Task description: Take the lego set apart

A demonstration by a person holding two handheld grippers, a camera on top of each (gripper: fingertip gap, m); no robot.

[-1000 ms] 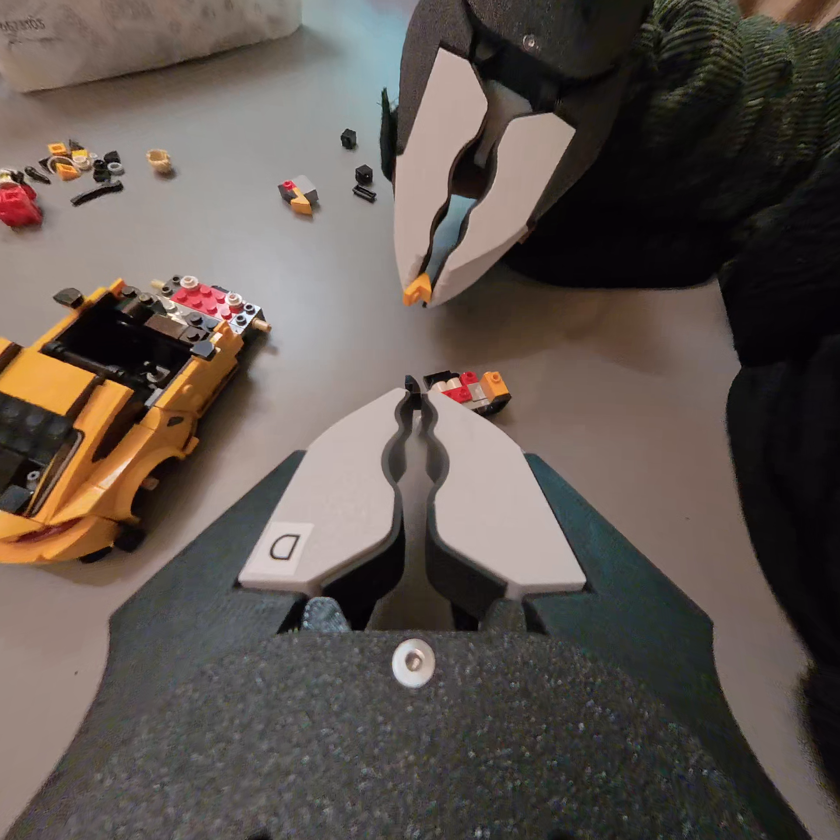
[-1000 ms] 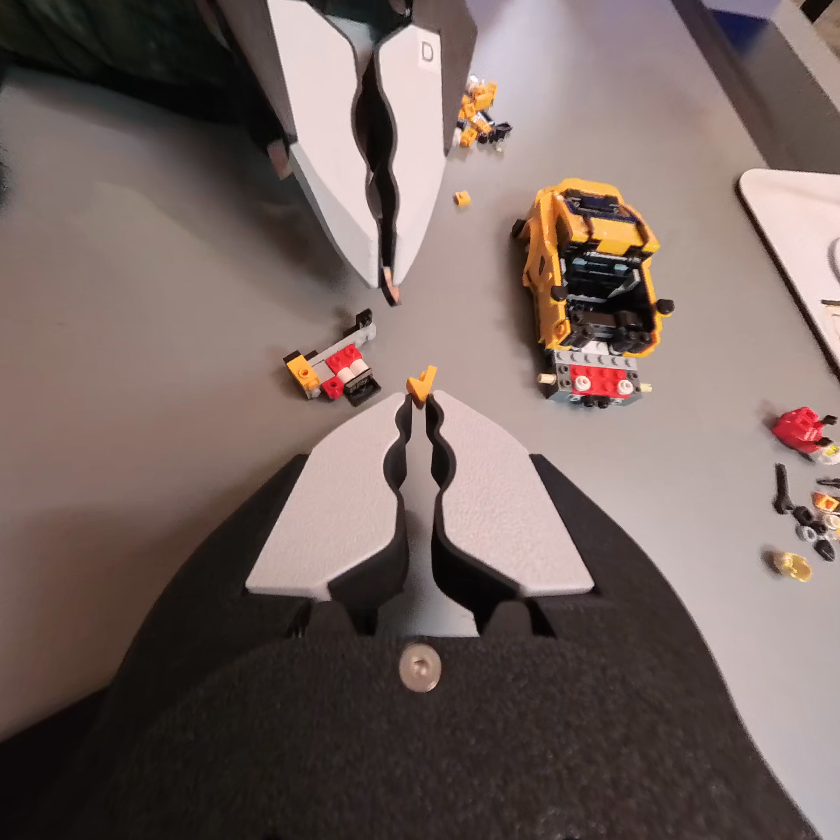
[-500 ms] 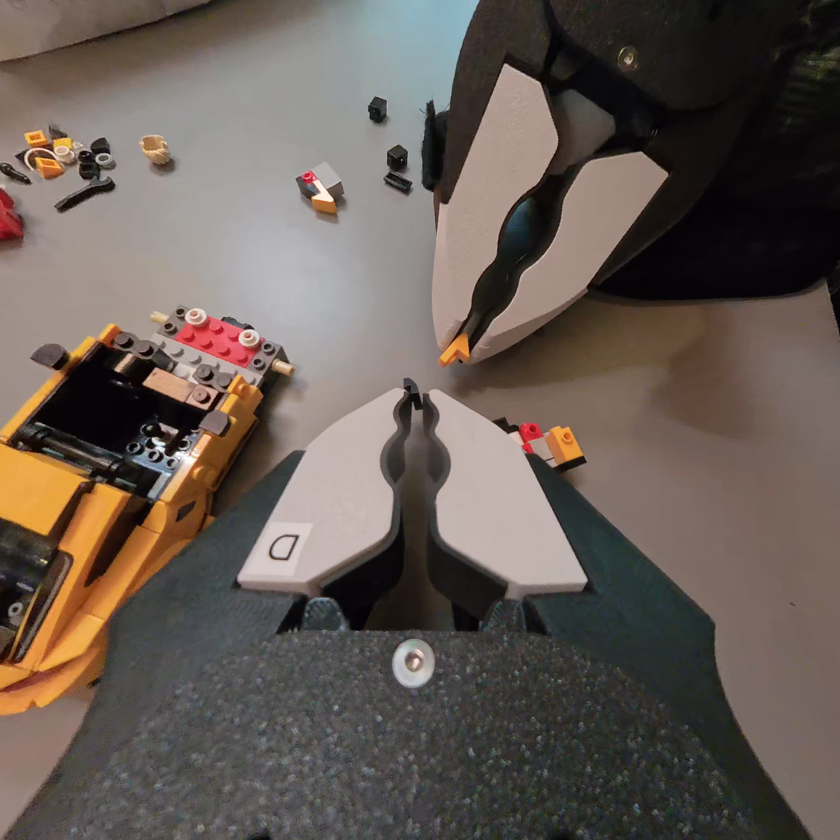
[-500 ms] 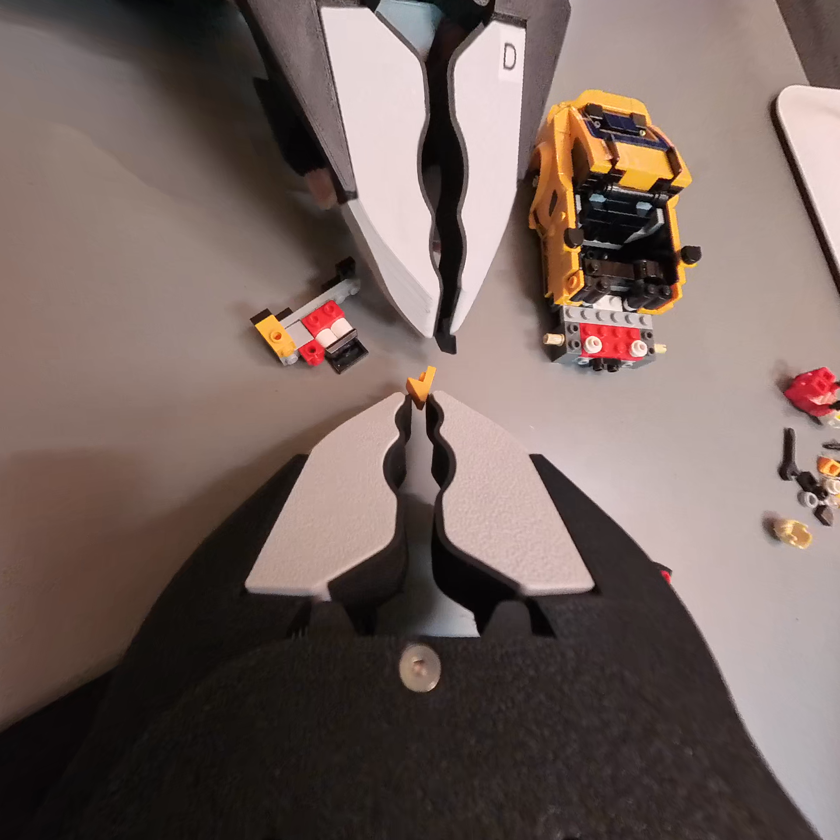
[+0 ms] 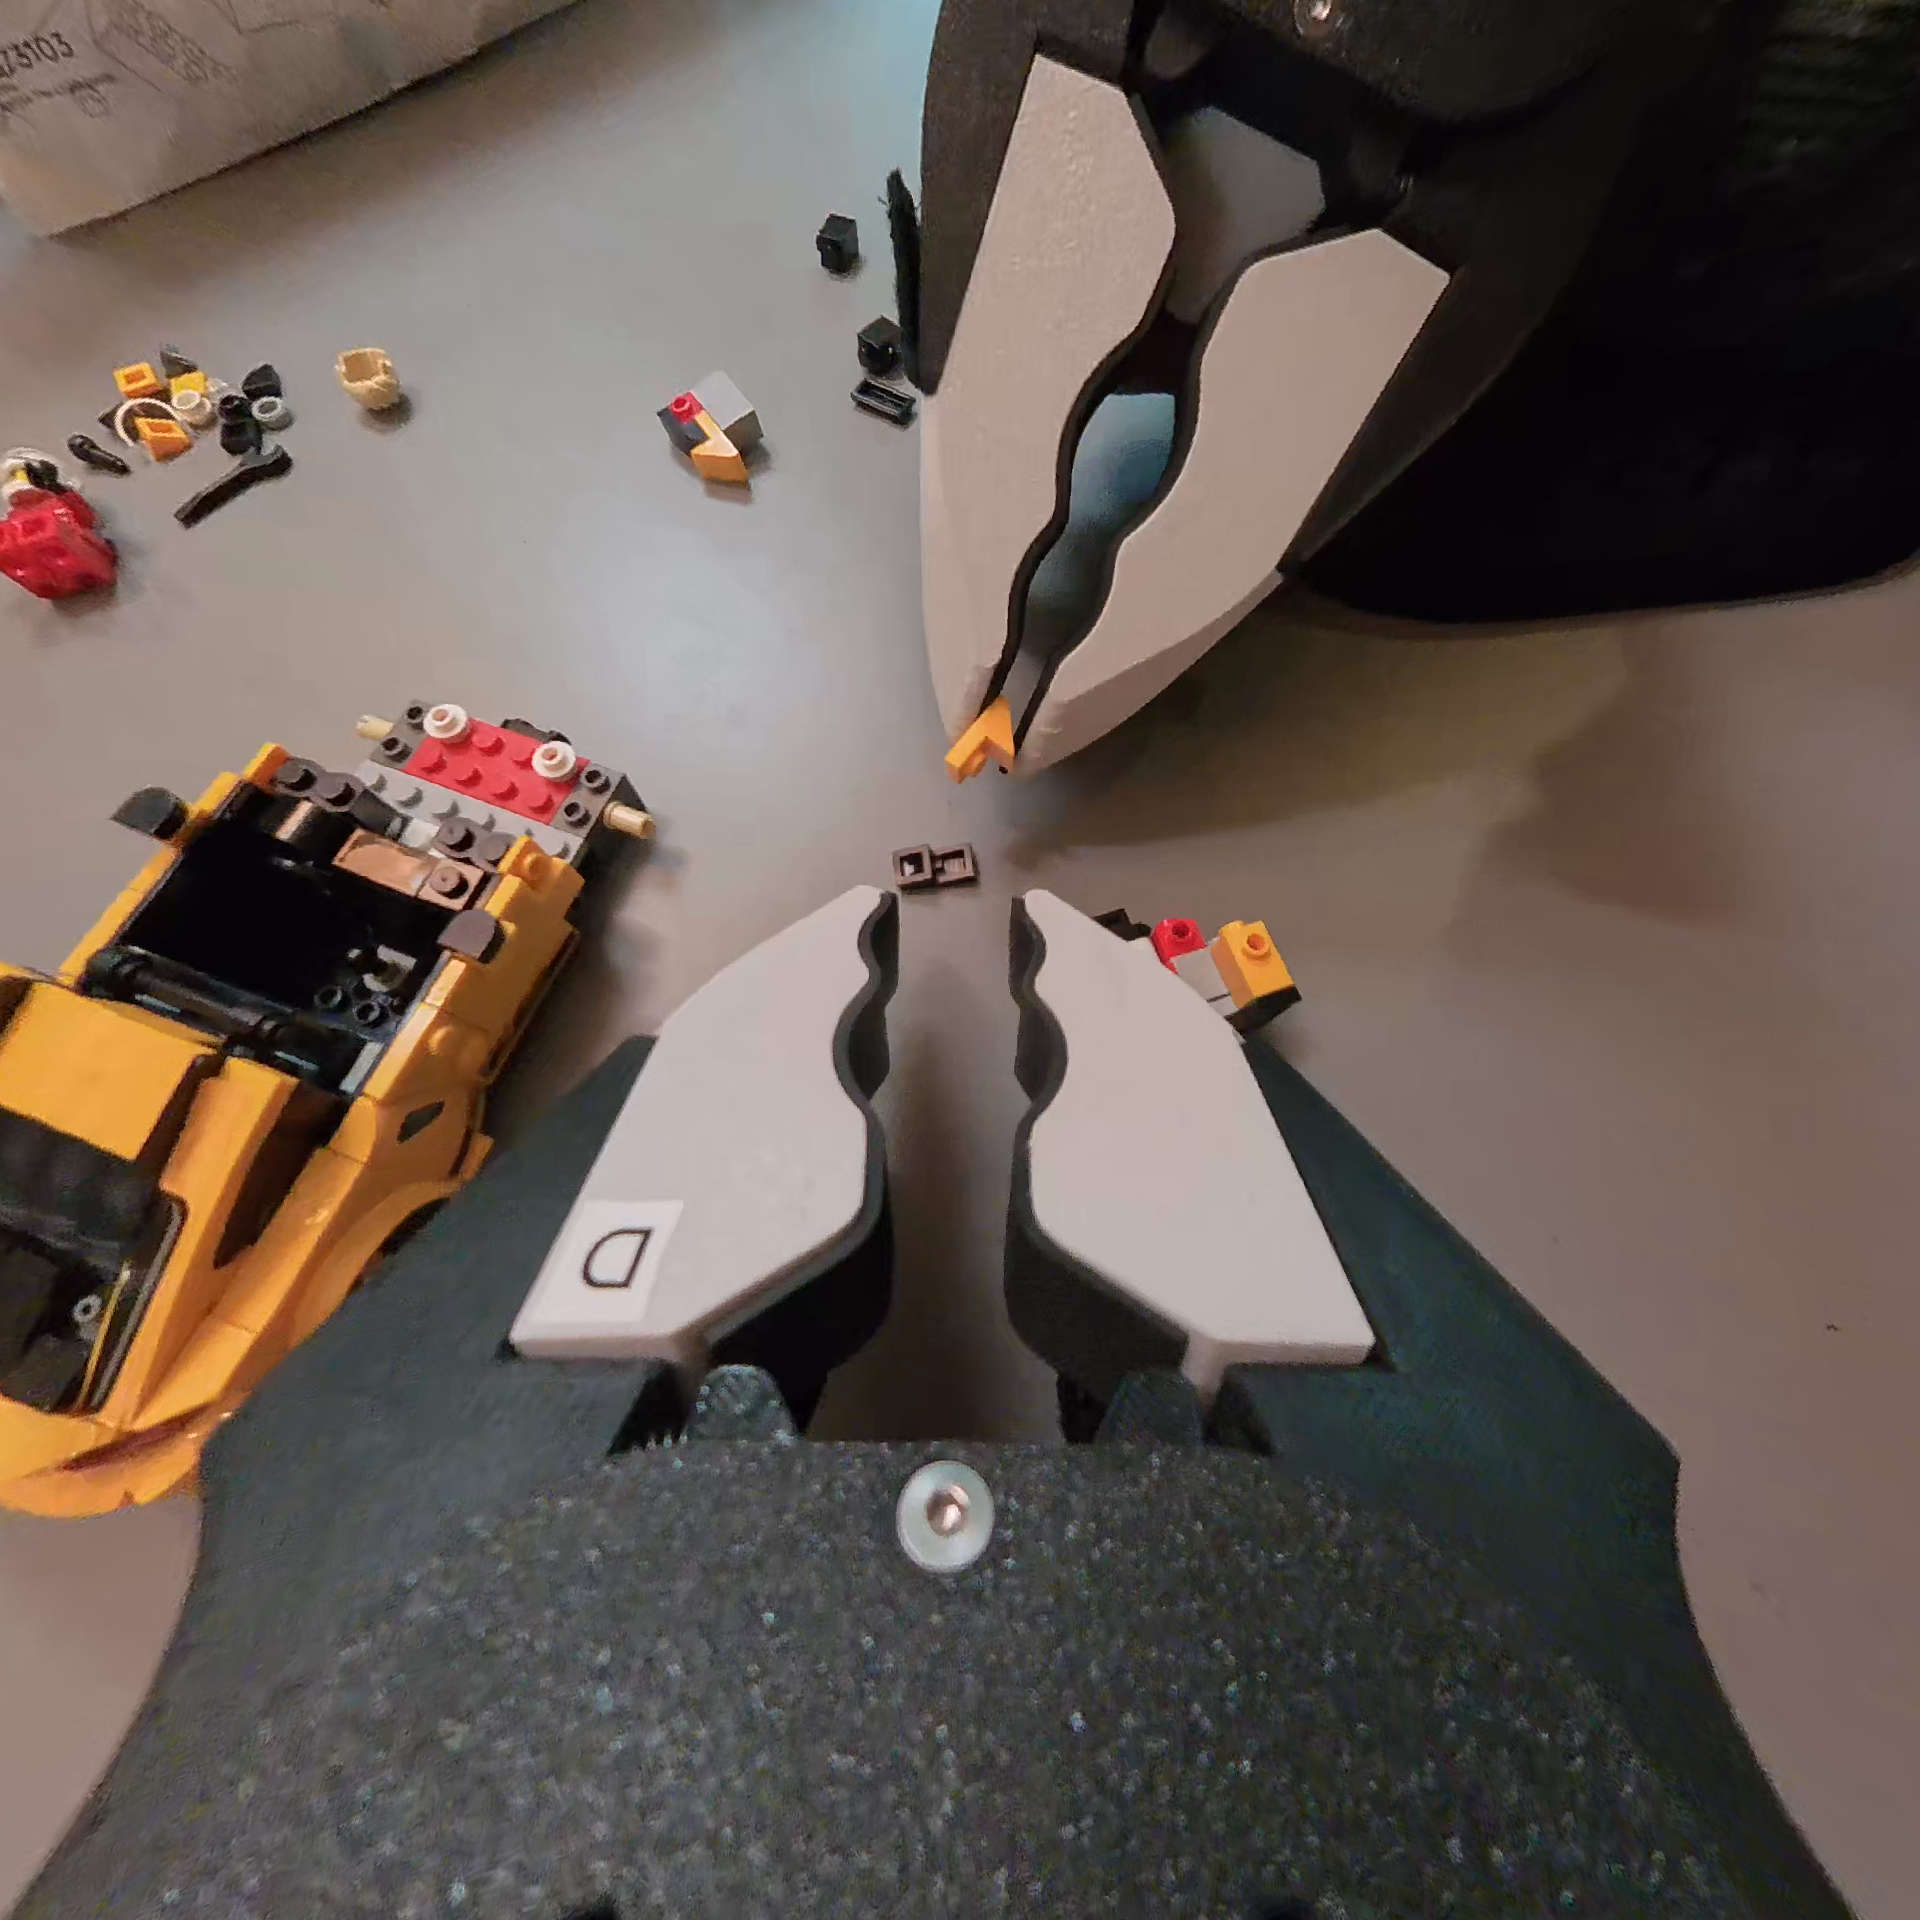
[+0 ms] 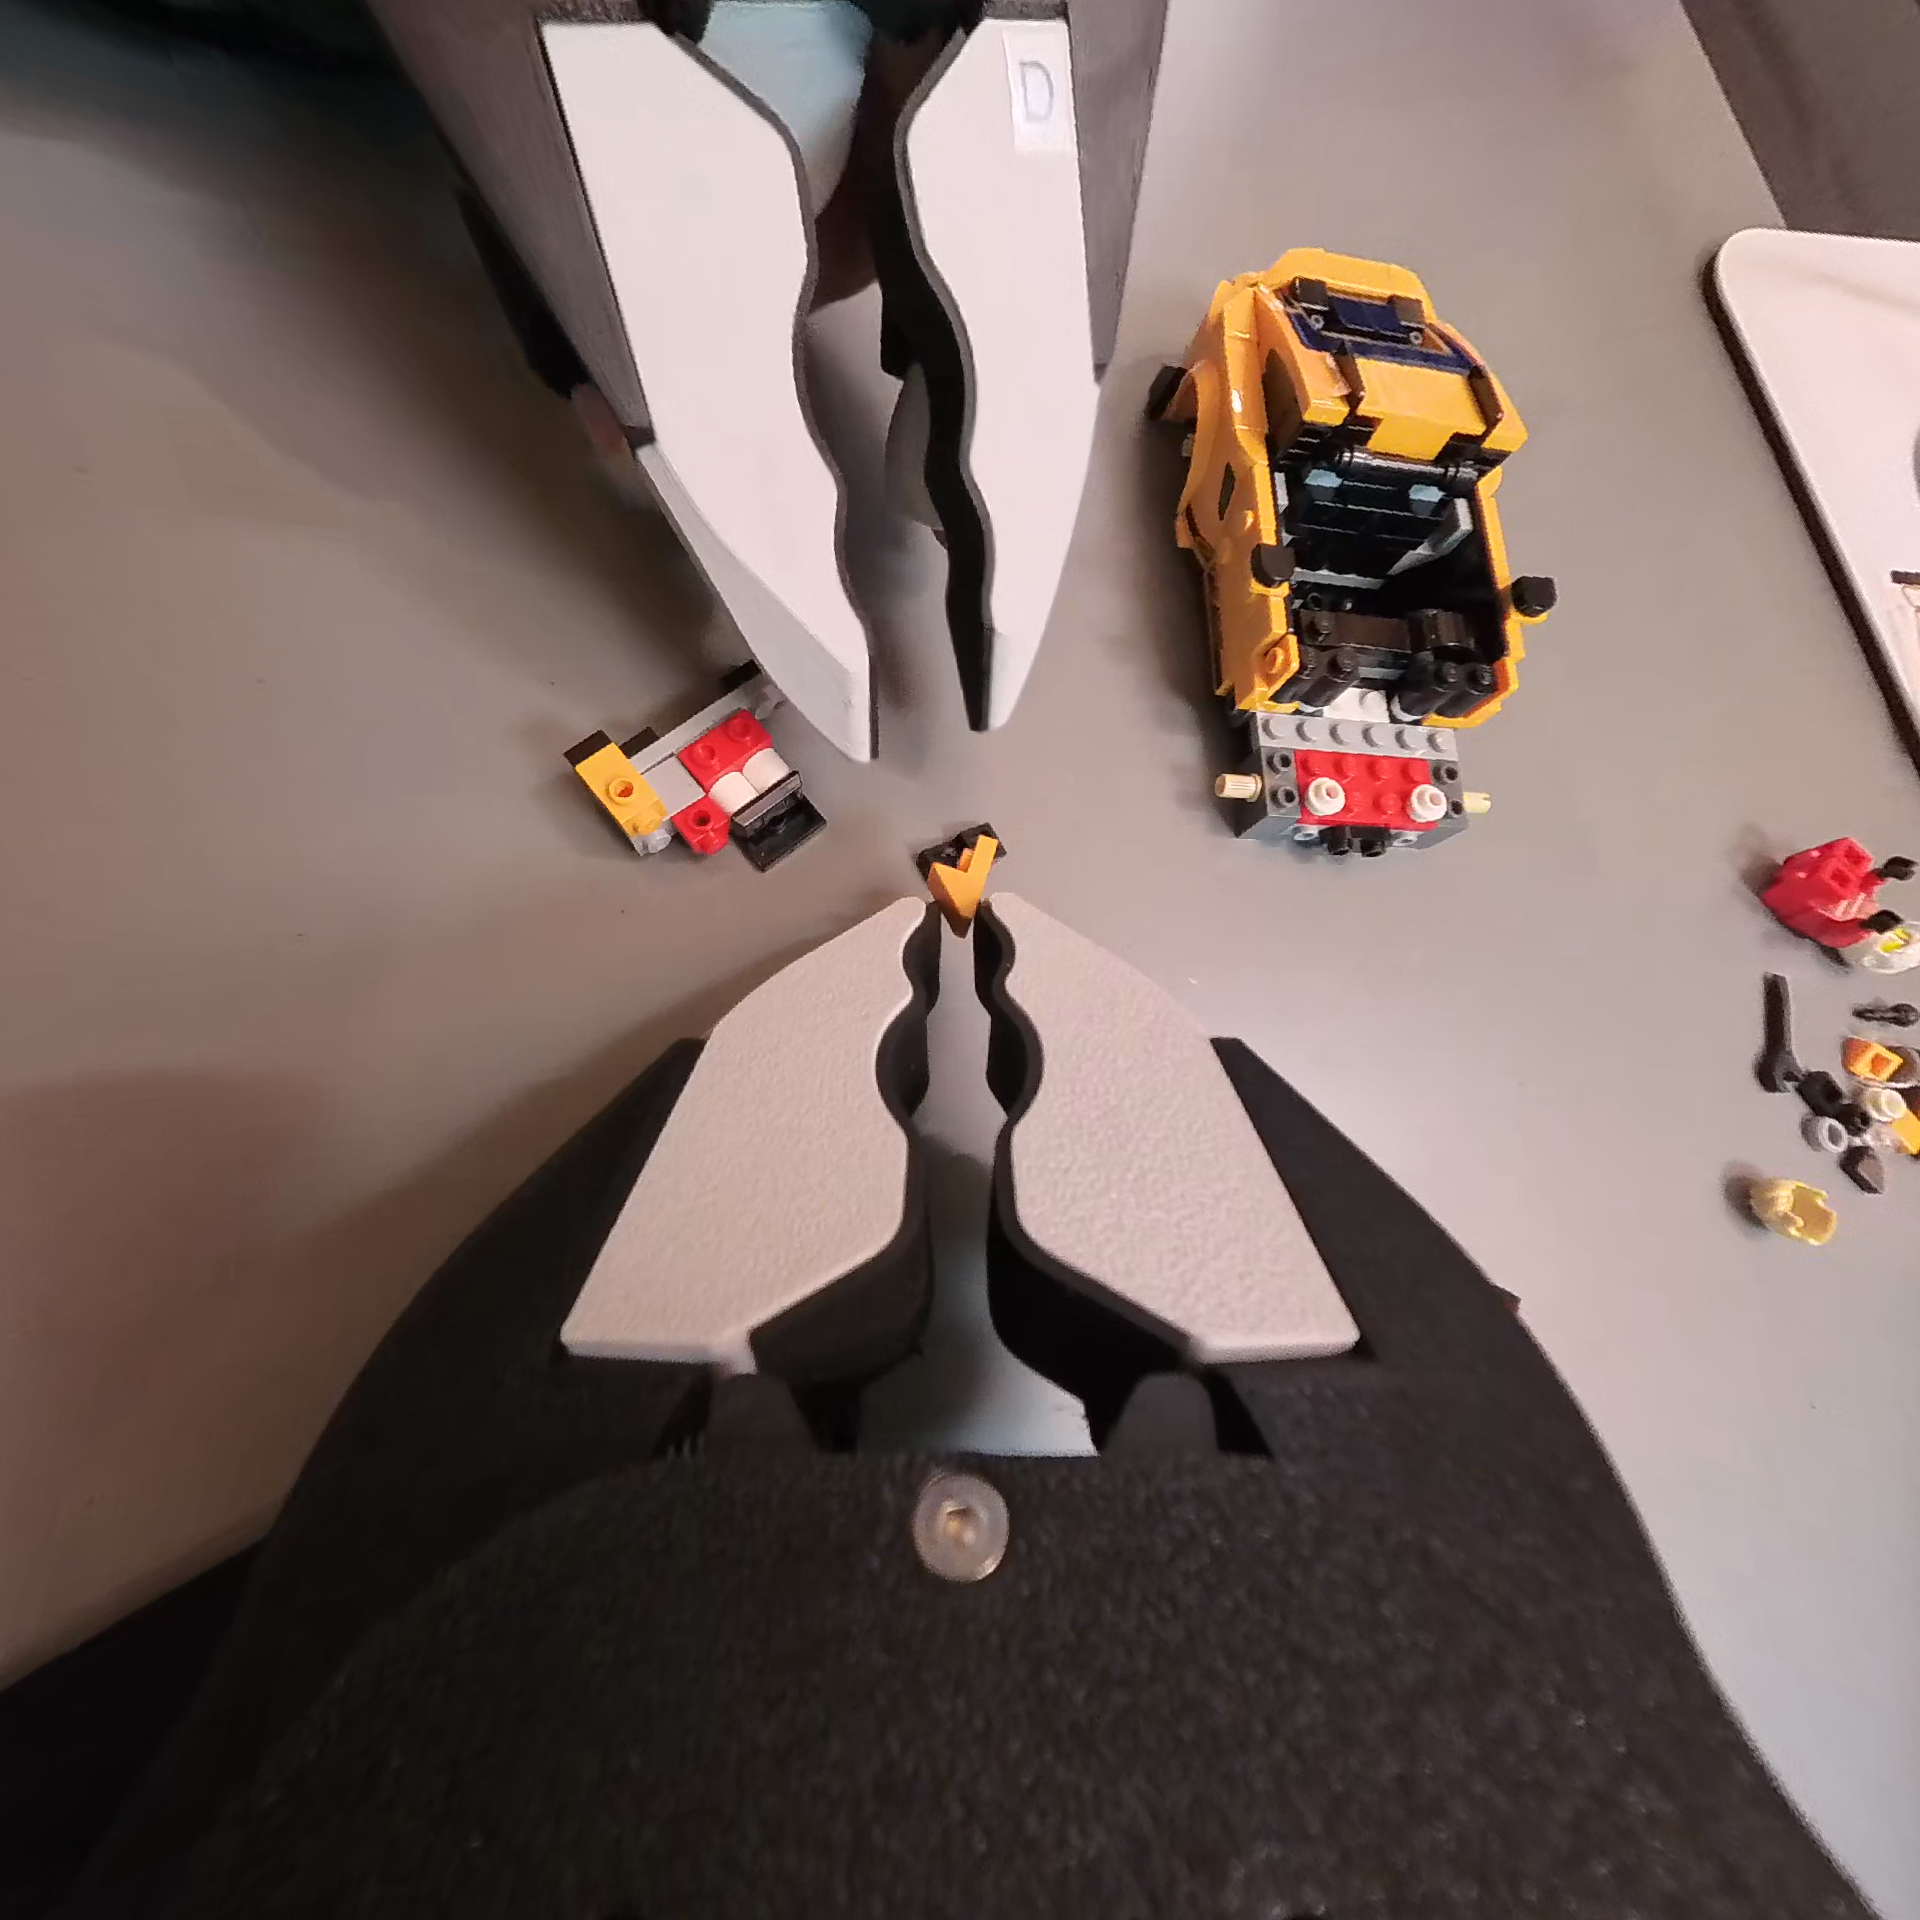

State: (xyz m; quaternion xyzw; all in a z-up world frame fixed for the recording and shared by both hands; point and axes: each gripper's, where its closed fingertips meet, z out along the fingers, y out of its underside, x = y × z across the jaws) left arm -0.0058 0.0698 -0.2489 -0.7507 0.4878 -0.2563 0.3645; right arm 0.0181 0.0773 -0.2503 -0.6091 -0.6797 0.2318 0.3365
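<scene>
Left claw (image 5: 951, 904): fingers spread apart, holding nothing, tips low over the grey tabletop (image 5: 1455, 1039).
Black piece (image 5: 935, 864): a small flat part lying on the tabletop just ahead of the left claw's tips, free of both fingers; in the right wrist view it is mostly hidden behind the orange piece.
Right claw (image 6: 961, 909): fingers drawn together and clamped on a small orange piece (image 6: 958, 883) that juts out past the tips; this claw faces the left one tip to tip, with the black piece between them.
Yellow car (image 5: 239, 1039): the half-stripped lego model stands on the tabletop to the left of the left claw, its red and grey studded plate toward the far end, cabin open and black inside.
Small sub-assembly (image 6: 696, 779): red, white, grey, black and orange bricks joined, just beside the left claw's right finger and partly hidden by it in the left wrist view.
Loose parts (image 5: 197, 416): a scatter of tiny black, orange and grey bits far ahead-left of the left claw, with a red chunk (image 5: 52, 535) near them.
Grey-orange cluster (image 5: 712, 426): alone, farther ahead of the left claw.
</scene>
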